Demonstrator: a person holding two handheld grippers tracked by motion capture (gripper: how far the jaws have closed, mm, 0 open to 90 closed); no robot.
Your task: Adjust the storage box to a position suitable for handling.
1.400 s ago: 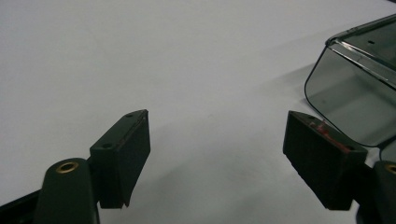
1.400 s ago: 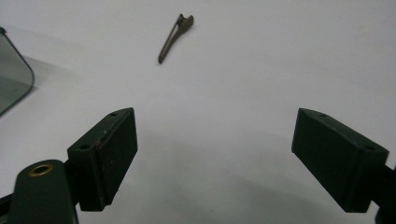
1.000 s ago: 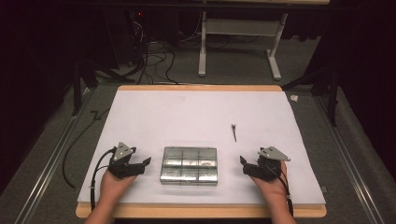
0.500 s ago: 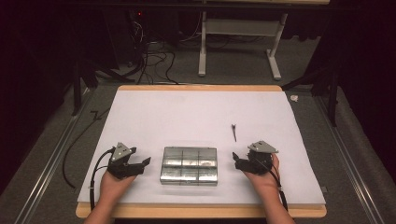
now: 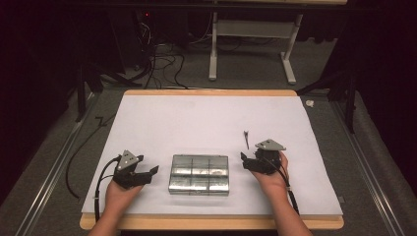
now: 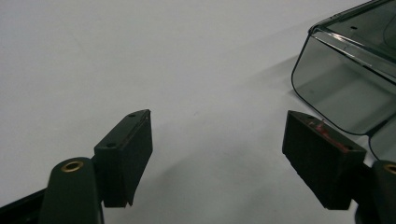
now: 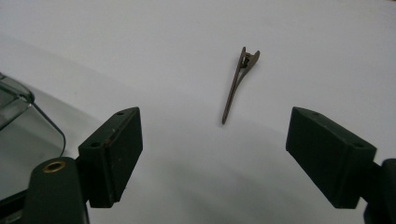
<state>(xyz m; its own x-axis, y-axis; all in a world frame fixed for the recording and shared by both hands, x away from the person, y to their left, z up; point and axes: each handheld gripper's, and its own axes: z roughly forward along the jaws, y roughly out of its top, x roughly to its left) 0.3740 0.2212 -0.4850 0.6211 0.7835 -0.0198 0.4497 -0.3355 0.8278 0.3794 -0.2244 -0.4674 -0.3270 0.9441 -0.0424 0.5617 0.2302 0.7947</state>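
A clear plastic compartment box [image 5: 199, 174] lies shut near the front middle of the white table sheet [image 5: 196, 123]; its corner [image 6: 355, 79] shows at the upper right of the left gripper view. A small dark hair clip [image 5: 245, 139] [image 7: 238, 84] lies on the sheet right of the box. My left gripper [image 5: 148, 173] [image 6: 229, 158] rests left of the box, open and holding nothing. My right gripper [image 5: 244, 160] [image 7: 219, 158] is open just short of the clip, which lies ahead between its jaws, untouched.
The table's wooden edge [image 5: 211, 223] runs along the front. Beyond the far edge stand a white desk frame [image 5: 251, 44] and a tangle of cables [image 5: 157, 59] on the floor. A black cable [image 5: 83, 147] trails off the table's left side.
My right gripper has moved forward and left, toward the hair clip. The left gripper has stayed put.
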